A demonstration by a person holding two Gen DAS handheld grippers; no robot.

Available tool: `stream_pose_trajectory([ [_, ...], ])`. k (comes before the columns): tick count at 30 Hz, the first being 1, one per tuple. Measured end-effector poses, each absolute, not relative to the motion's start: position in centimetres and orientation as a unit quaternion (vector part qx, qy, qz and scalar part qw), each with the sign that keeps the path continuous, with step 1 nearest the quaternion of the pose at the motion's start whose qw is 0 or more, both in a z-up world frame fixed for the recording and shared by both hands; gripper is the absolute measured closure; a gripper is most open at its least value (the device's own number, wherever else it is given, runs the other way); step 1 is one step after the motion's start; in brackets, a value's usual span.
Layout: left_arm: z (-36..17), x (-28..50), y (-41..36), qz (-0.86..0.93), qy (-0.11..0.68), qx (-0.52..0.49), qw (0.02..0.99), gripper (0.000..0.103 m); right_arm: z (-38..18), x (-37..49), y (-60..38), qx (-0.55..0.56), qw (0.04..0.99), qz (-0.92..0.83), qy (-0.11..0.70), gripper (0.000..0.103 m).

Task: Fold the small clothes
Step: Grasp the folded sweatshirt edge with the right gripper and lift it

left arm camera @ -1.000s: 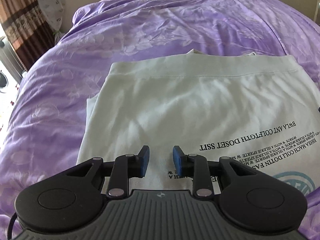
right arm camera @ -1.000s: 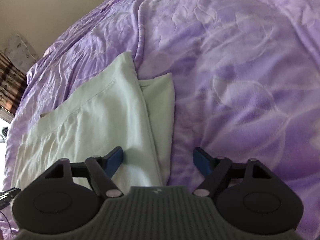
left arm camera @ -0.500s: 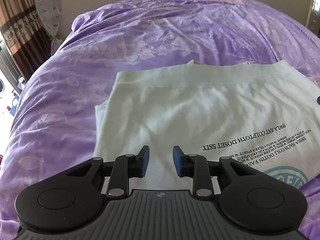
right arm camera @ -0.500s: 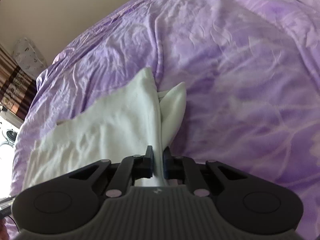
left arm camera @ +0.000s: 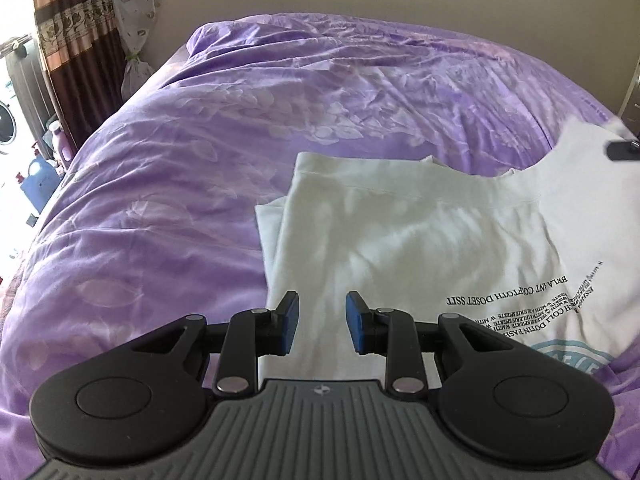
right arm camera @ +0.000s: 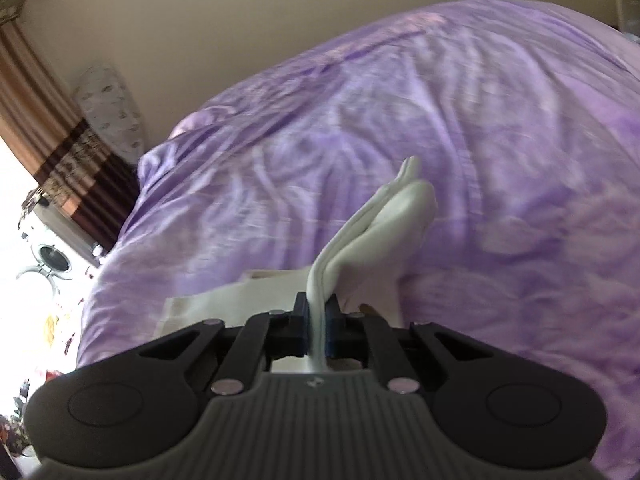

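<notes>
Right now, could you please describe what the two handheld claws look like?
Both match. The left claw and right claw each have matte black linkage arms with silver pivot pins, blue pads on the fingertips, two round black discs at the sides, and a ribbed grey body bearing a small round emblem. No cables or sleeves show.

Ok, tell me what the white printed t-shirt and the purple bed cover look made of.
White printed t-shirt: probably cotton jersey, matte; it creases softly and droops where the right gripper pinches it. Purple bed cover: looks a thin woven fabric with a slight sheen, finely wrinkled, pale leaf print.
</notes>
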State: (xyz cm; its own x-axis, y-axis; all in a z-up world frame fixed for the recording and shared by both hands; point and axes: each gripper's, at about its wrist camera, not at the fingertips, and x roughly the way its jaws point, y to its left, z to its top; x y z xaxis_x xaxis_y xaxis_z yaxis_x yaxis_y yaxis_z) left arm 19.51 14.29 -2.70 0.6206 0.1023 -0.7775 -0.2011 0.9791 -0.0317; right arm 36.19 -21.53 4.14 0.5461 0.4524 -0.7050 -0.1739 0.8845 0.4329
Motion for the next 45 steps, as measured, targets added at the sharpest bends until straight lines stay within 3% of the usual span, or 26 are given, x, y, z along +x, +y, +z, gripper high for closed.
stream_pose_trajectory([
  [8,-3.0,18.0,19.3,0.126,0.422,-0.114,0.890,0.070,3.9,36.7,-8.8,0.170,0.845,0.230,0.452,0.101],
  [15,-5.1,17.1,21.9,0.129,0.430,-0.153,0.880,0.070,-3.7,36.0,2.2,0.156,0.795,0.280,0.515,0.101],
  [20,-6.4,17.6,22.5,0.130,0.436,-0.170,0.874,0.070,-6.8,35.2,4.2,0.125,0.787,0.292,0.529,0.101],
  [27,-6.6,17.5,22.5,0.138,0.431,-0.168,0.876,0.070,-2.2,32.7,3.7,0.125,0.819,0.330,0.452,0.101],
  [35,-6.3,17.1,22.7,0.140,0.428,-0.170,0.876,0.070,-6.3,31.0,6.1,0.084,0.792,0.323,0.511,0.100],
  [36,-6.3,17.2,22.7,0.139,0.428,-0.171,0.876,0.070,-6.3,30.9,6.3,0.079,0.793,0.327,0.508,0.099],
  [41,-5.0,16.5,22.3,0.133,0.421,-0.172,0.881,0.070,-4.6,30.2,6.5,0.072,0.789,0.357,0.495,0.073],
  [45,-3.3,15.0,22.3,0.134,0.403,-0.184,0.886,0.070,-1.7,28.5,5.6,0.058,0.802,0.366,0.468,0.070],
])
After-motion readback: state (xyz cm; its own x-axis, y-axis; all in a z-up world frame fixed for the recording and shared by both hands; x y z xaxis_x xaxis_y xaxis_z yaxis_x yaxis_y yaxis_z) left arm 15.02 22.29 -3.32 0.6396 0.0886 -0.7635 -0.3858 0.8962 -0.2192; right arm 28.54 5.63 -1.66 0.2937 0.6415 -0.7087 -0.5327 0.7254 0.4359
